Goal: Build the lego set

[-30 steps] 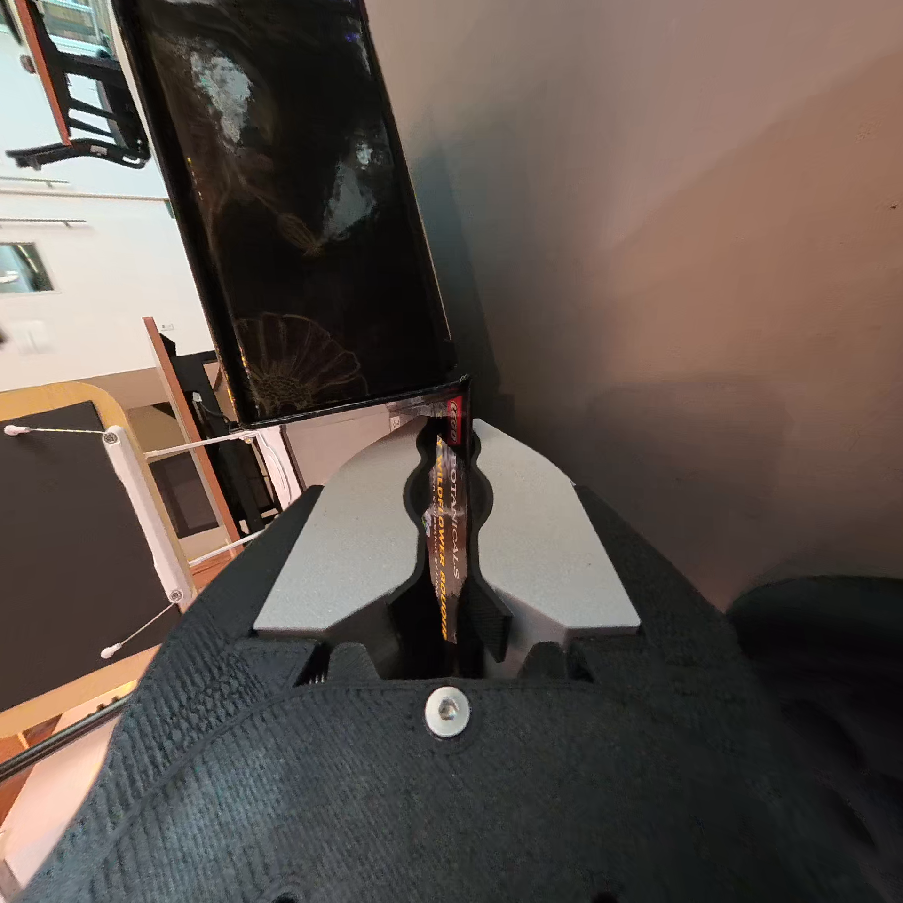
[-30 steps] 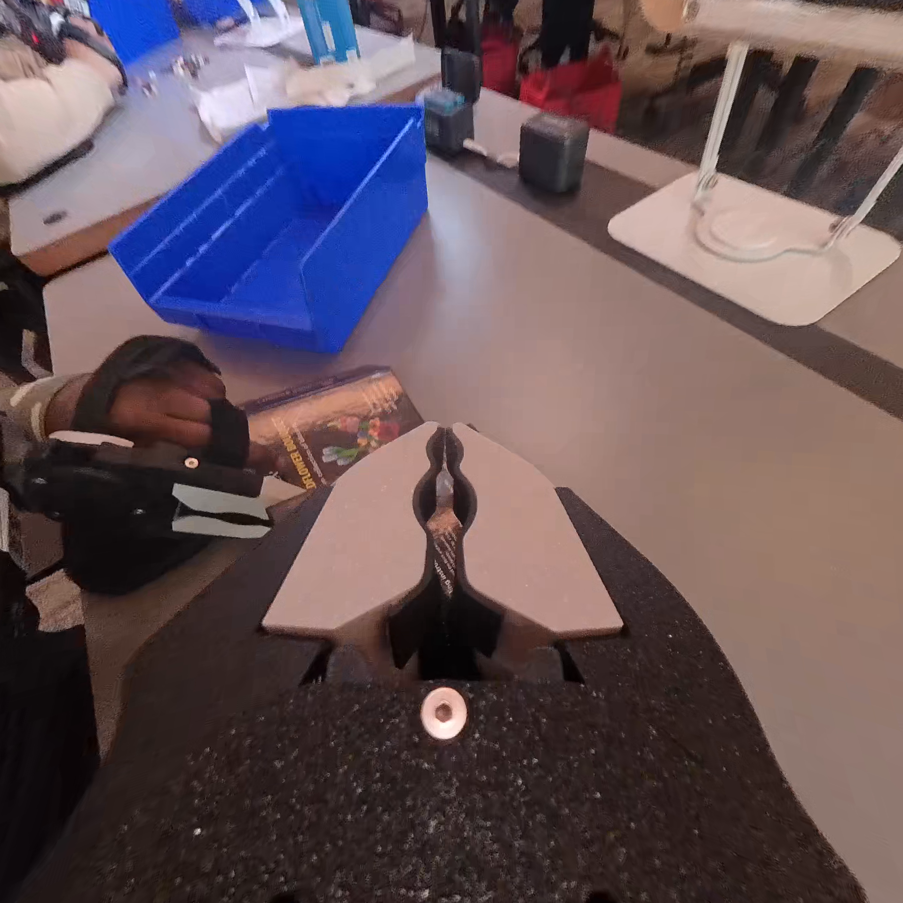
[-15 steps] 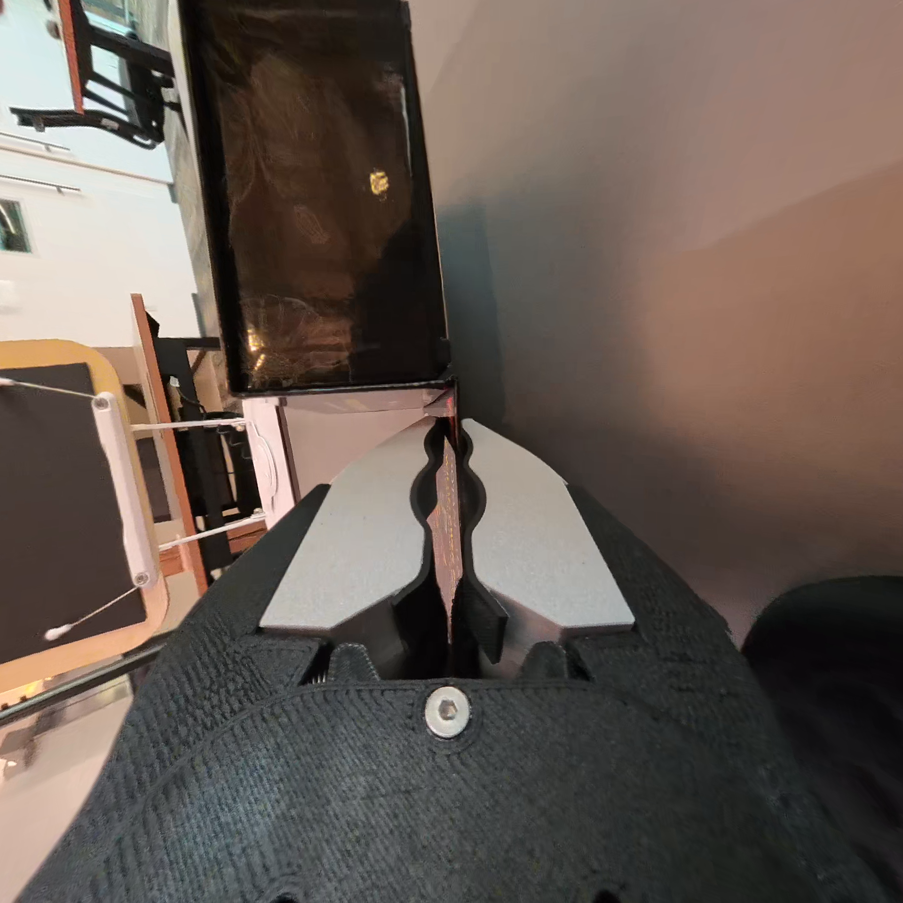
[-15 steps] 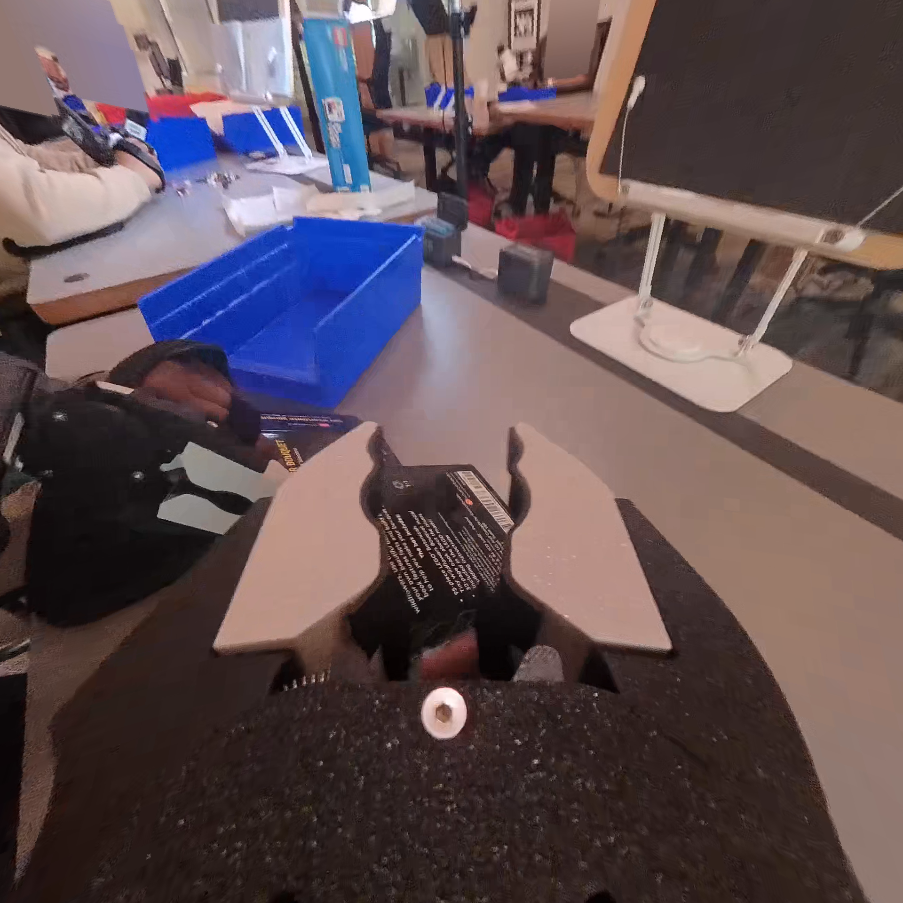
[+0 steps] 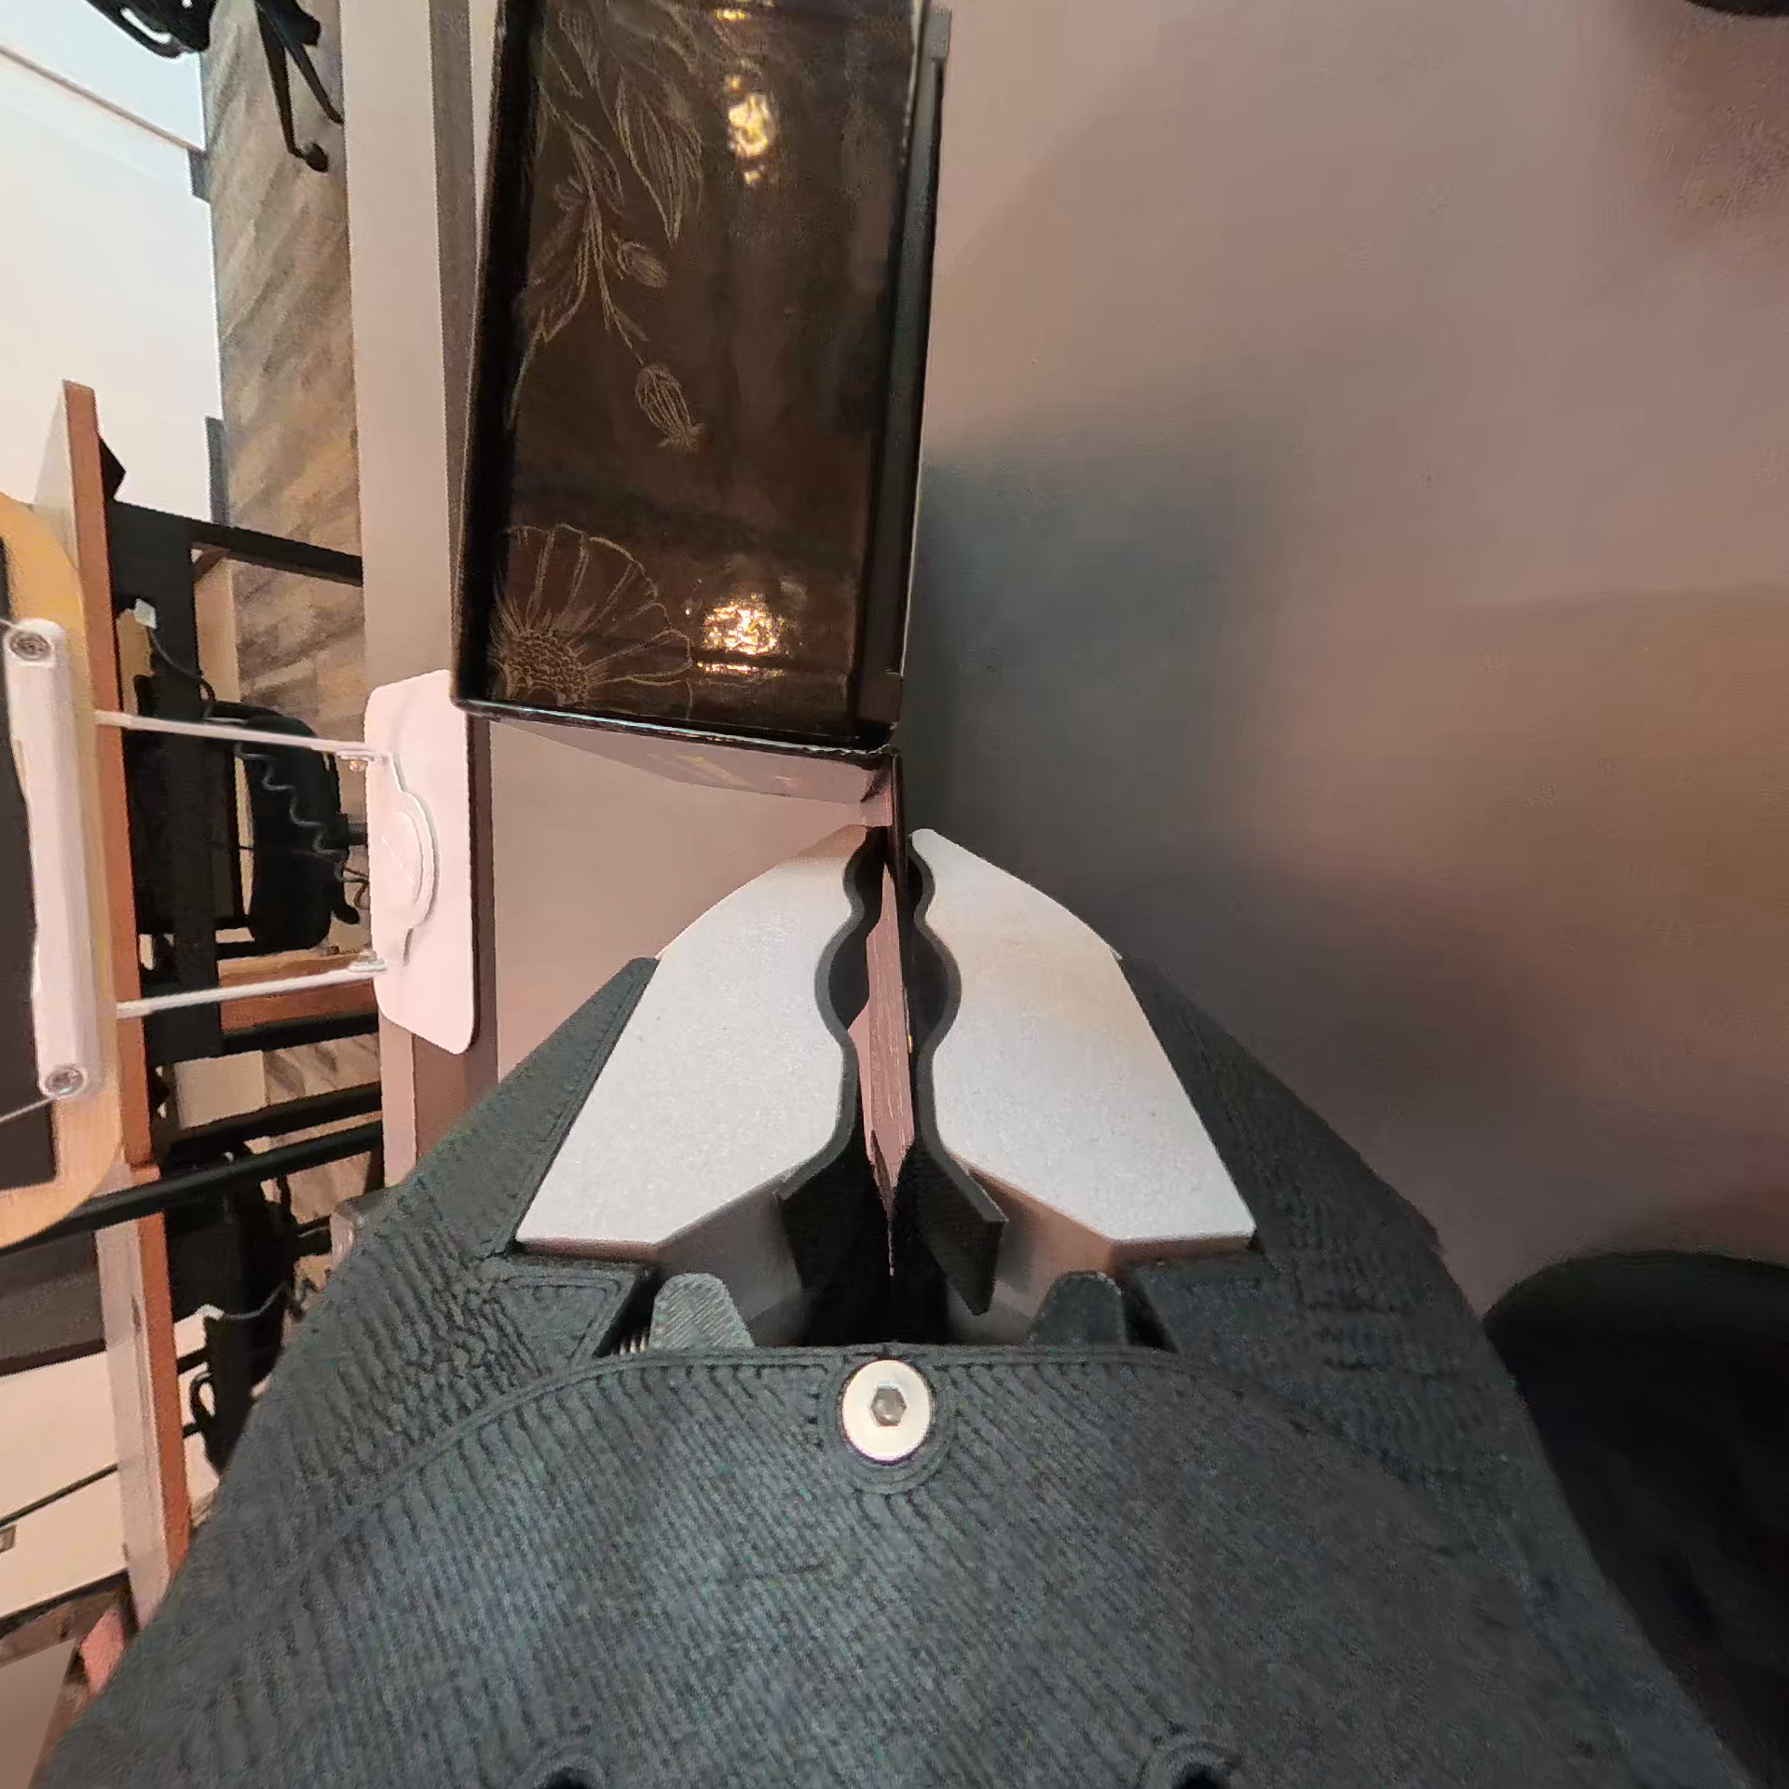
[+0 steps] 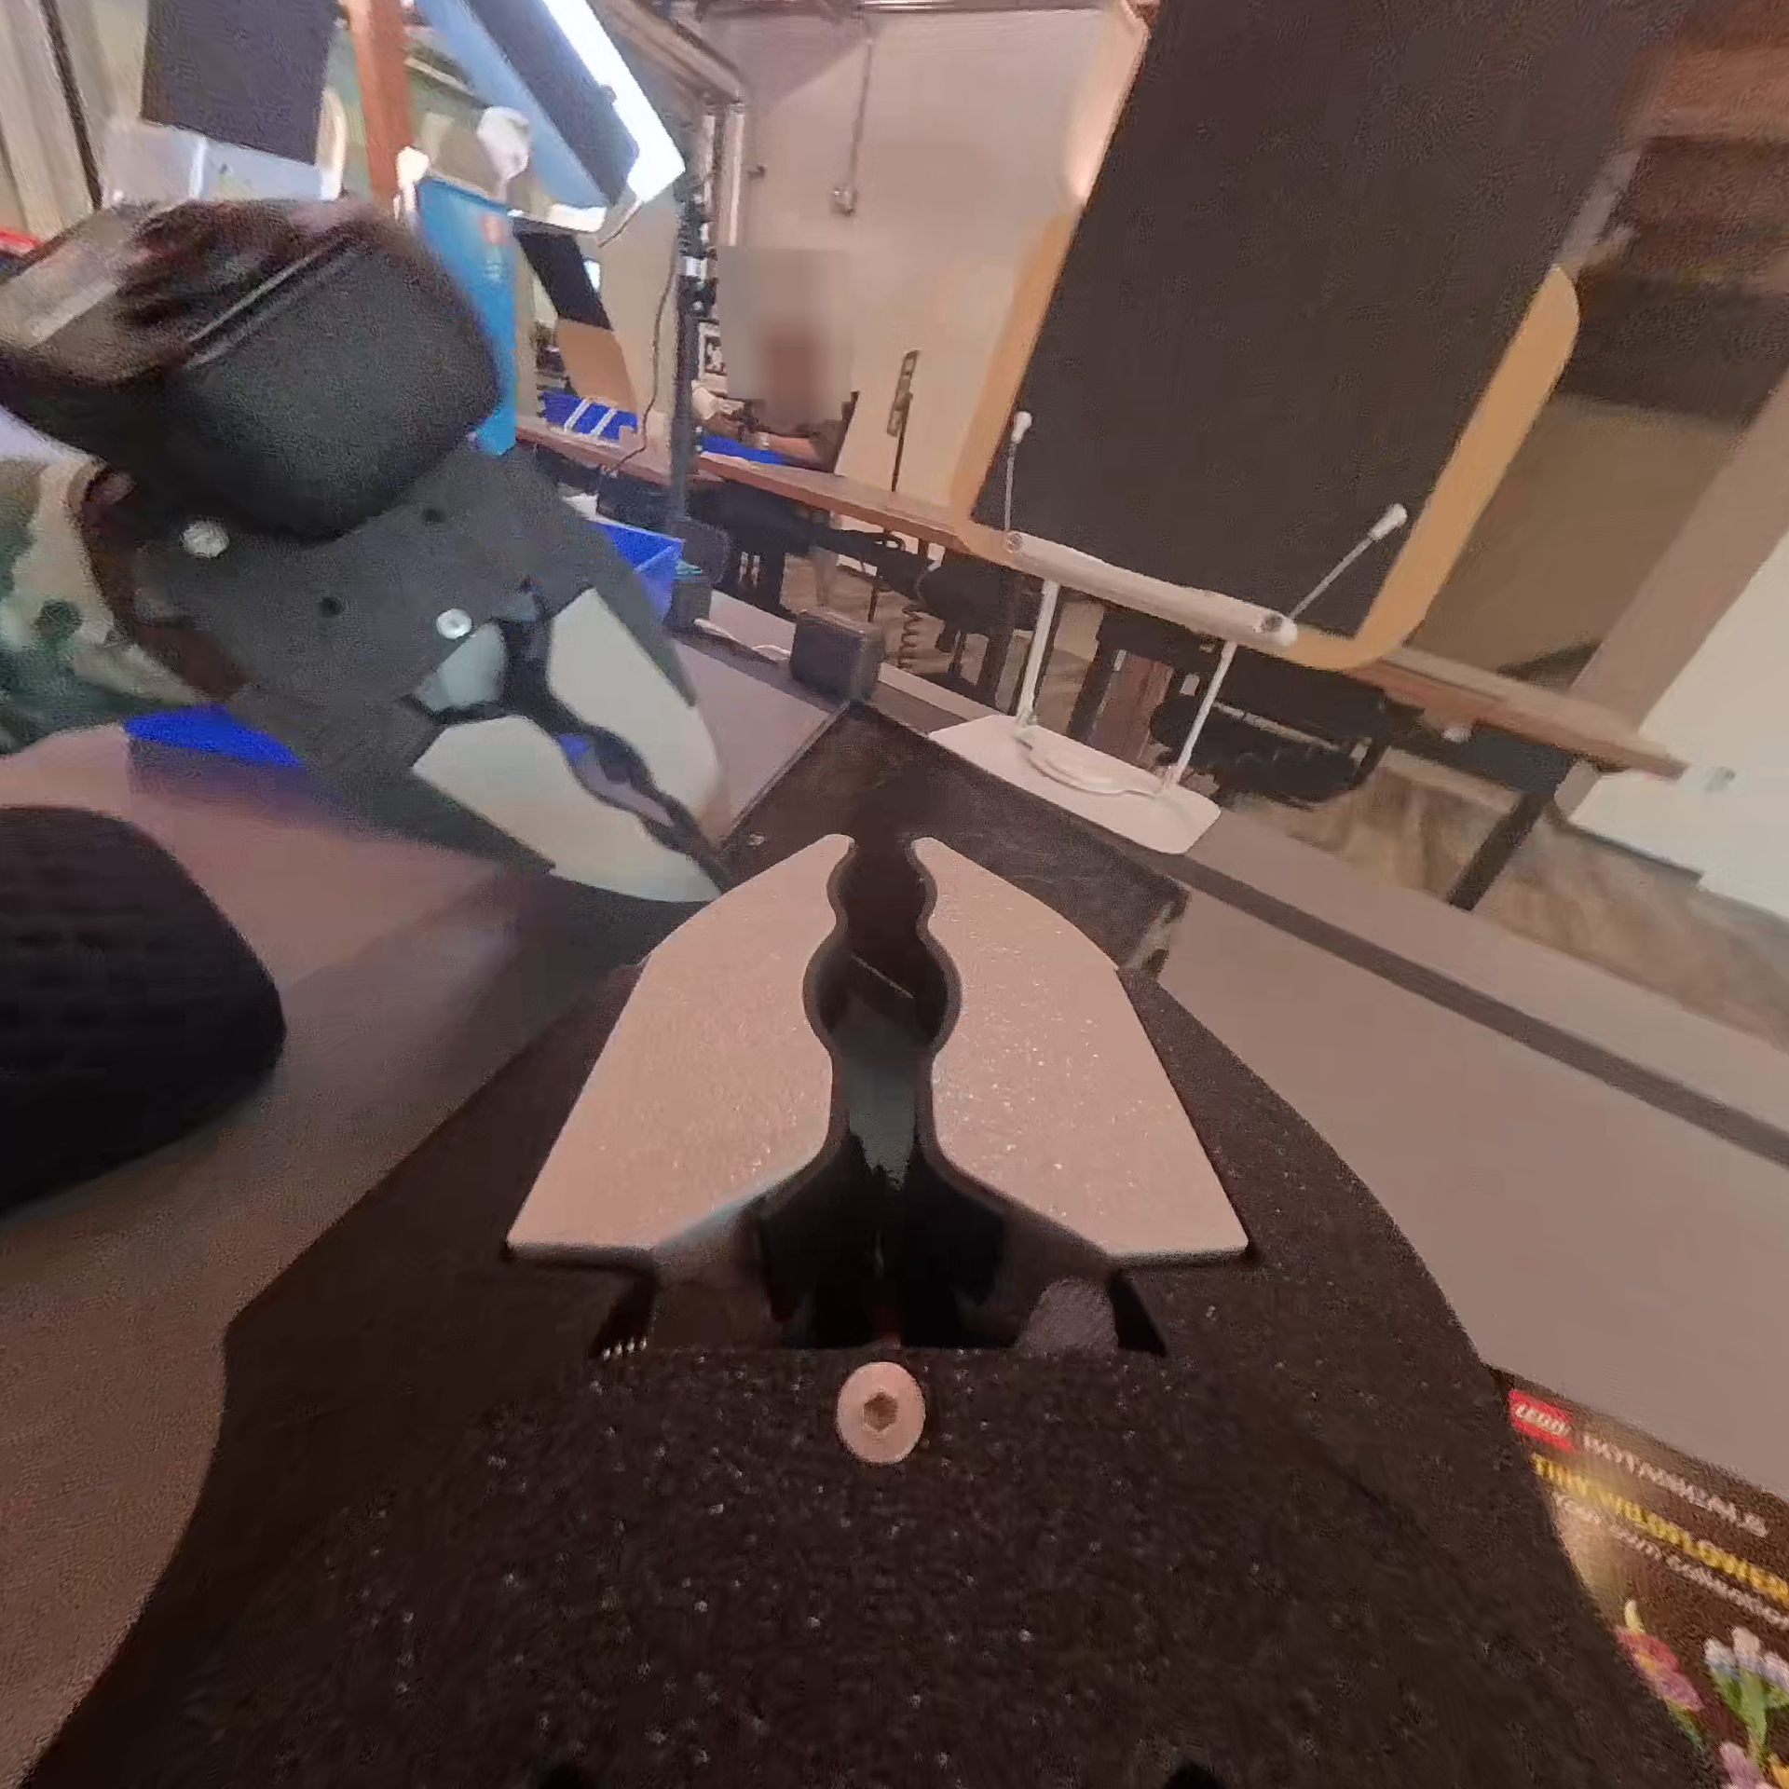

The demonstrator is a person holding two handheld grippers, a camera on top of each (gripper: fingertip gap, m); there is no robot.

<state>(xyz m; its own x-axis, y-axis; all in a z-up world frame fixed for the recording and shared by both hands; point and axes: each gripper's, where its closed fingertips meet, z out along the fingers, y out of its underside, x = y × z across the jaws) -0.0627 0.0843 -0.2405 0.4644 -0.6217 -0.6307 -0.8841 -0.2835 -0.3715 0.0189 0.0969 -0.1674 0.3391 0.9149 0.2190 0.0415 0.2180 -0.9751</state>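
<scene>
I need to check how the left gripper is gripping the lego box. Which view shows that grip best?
The left wrist view: the left gripper is shut on a flap of the open black lego box, seen sharply and centred. The right wrist view shows that gripper only from the side, blurred, with the box mostly hidden.

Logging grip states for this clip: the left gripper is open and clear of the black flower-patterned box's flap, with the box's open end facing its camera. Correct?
Not quite. In the left wrist view the left gripper is shut on the flap of the black flower-patterned box, not open and clear. The box's open end does face its camera.
</scene>
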